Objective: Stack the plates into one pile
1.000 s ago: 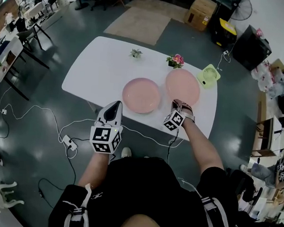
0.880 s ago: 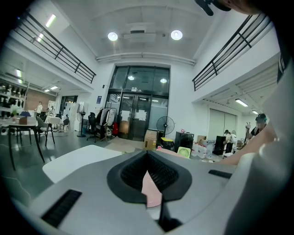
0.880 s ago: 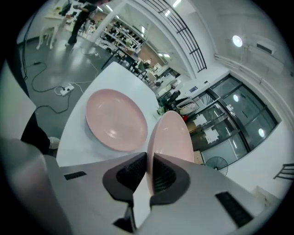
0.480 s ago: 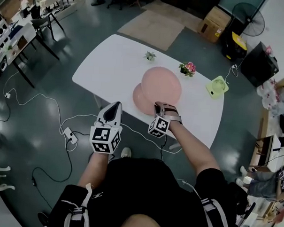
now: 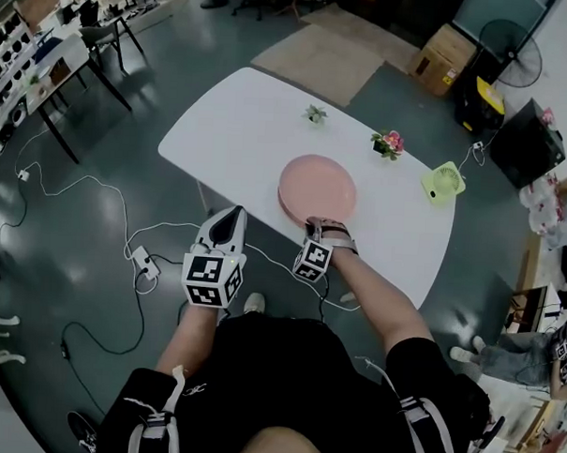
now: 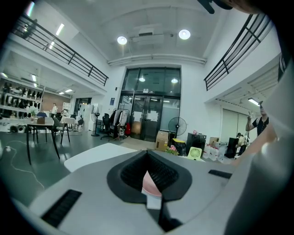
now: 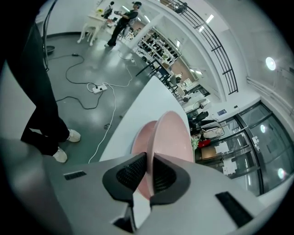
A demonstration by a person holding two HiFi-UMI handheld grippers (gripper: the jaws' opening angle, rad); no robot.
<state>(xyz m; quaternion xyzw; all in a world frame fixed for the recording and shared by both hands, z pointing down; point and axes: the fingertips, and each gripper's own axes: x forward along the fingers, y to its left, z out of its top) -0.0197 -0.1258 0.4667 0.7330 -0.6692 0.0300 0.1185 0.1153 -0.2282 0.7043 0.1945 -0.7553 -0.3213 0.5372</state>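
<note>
On the white table [image 5: 232, 125] a pink plate [image 5: 318, 185] hangs just over a second pink plate, of which only the left edge [image 5: 283, 204] shows. My right gripper [image 5: 319, 222] is shut on the upper plate's near rim. In the right gripper view that plate [image 7: 173, 135] stands tilted between the pads, with the lower plate [image 7: 139, 140] behind it on the left. My left gripper [image 5: 231, 212] hovers off the table's near edge, left of the plates, jaws shut with nothing in them. The left gripper view [image 6: 148, 153] shows only a pink sliver of plate beyond its tips.
A small green plant [image 5: 315, 112], a pot of pink flowers [image 5: 388, 142] and a green desk fan [image 5: 442, 181] stand along the table's far side. Cables and a power strip [image 5: 139, 259] lie on the floor at the near left. A cardboard box [image 5: 443, 48] stands beyond.
My right gripper has carried its plate leftward from beside the other plate to right over it and lower. The left gripper has stayed shut in front of the table.
</note>
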